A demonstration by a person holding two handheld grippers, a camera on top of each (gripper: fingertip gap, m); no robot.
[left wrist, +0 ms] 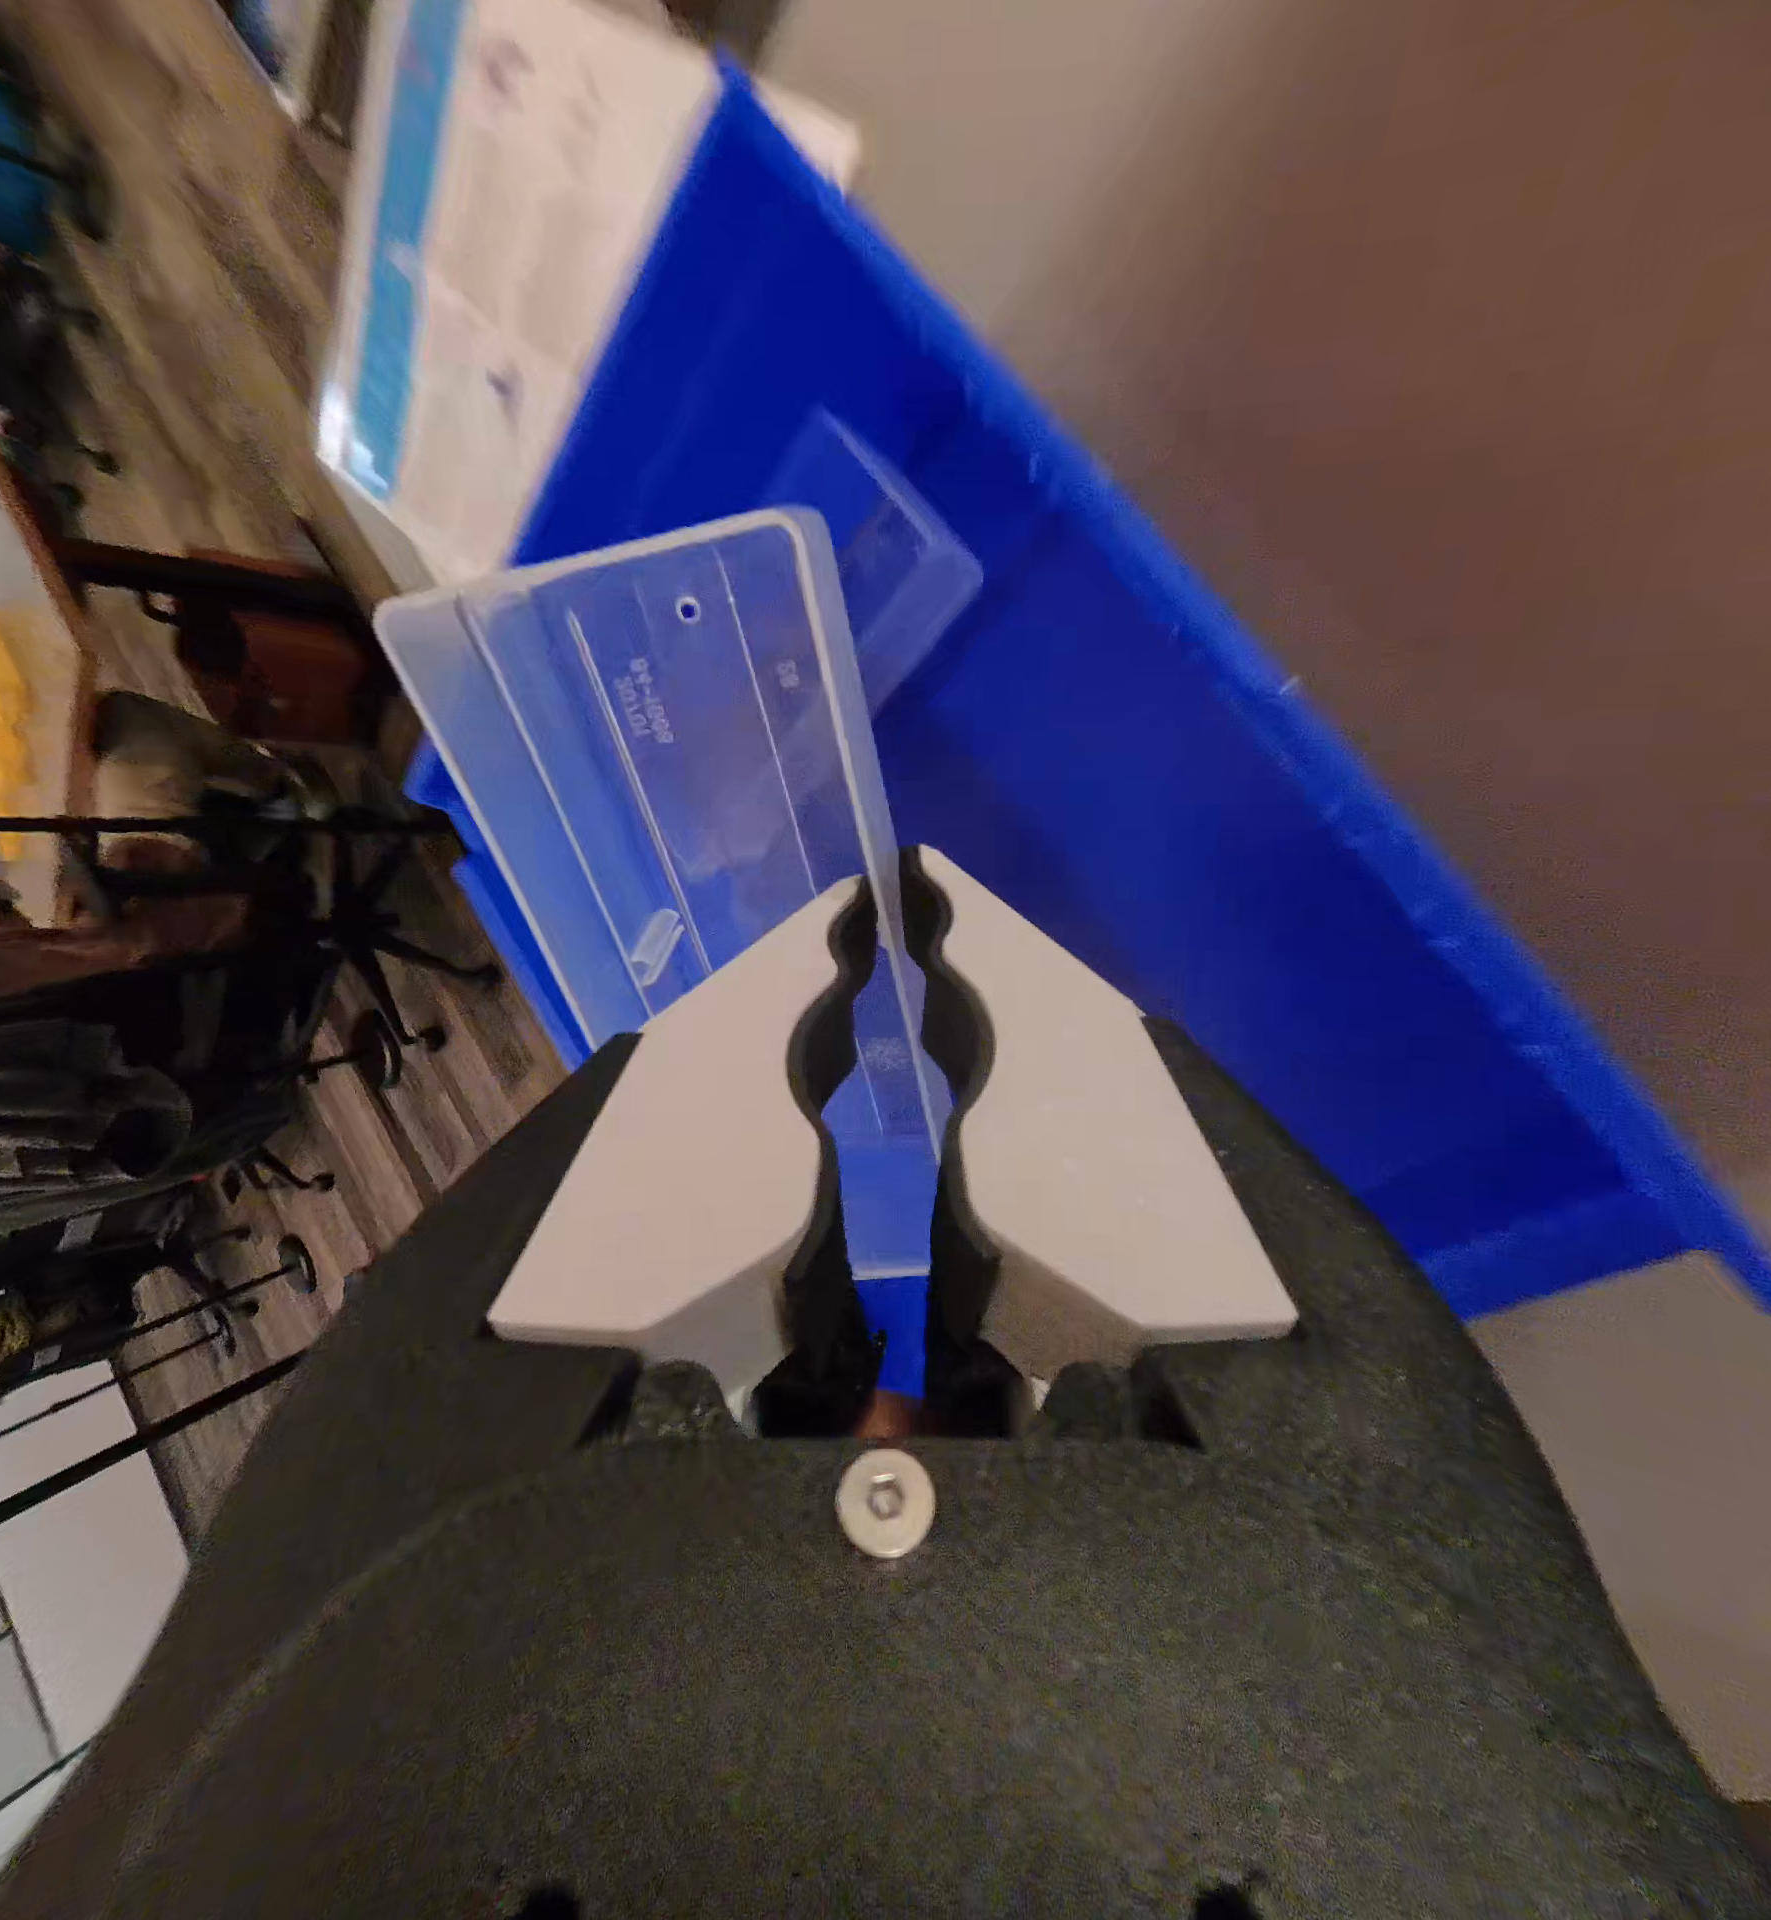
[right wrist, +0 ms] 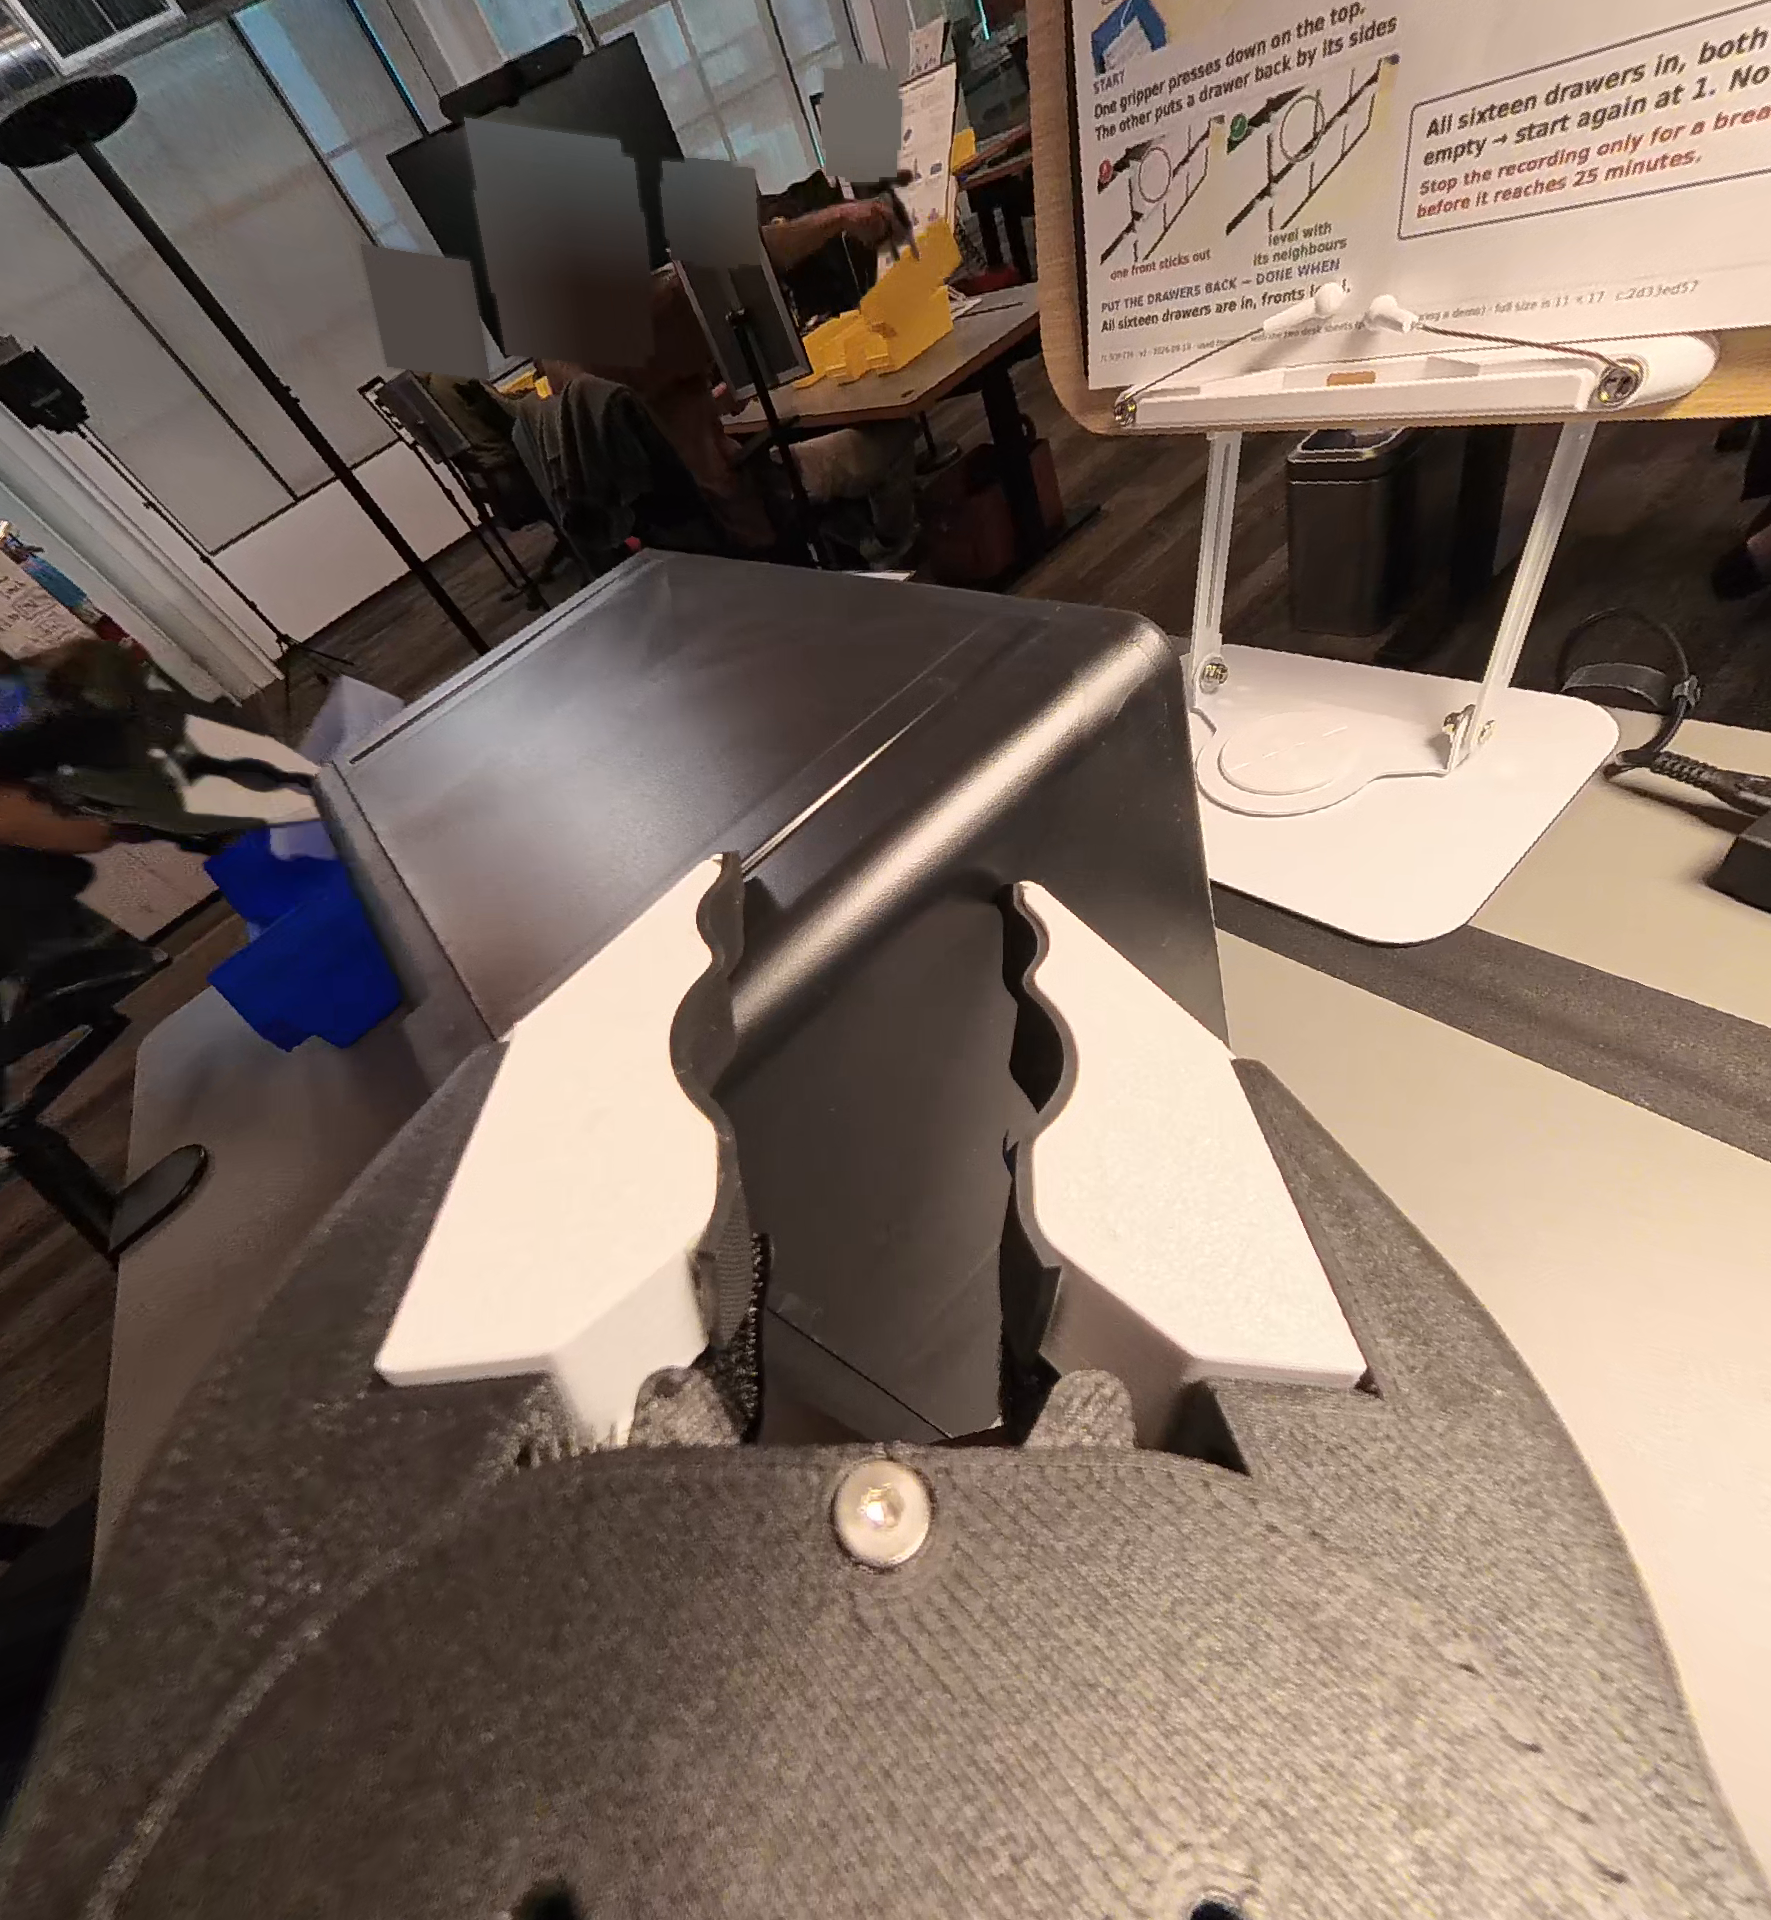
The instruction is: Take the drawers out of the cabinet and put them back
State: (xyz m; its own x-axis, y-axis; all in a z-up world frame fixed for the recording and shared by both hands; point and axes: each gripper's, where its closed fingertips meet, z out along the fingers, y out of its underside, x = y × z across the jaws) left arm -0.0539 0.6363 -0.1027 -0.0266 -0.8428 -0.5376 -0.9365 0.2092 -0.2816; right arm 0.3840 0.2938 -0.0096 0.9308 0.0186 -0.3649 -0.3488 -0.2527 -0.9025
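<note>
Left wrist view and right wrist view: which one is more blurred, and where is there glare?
Left wrist view: motion blur smears the blue bin and the background; the clear drawer stays fairly sharp. Right wrist view: mostly sharp, with a soft sheen on the black cabinet top.

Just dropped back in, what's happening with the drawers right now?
The left gripper has its fingers closed on the thin wall of a clear plastic drawer, holding it over the blue bin, where another clear drawer already lies. The right gripper is at the black cabinet, fingers spread apart over its top corner edge and gripping nothing. The cabinet stands on the pale table next to a white sheet stand.
</note>
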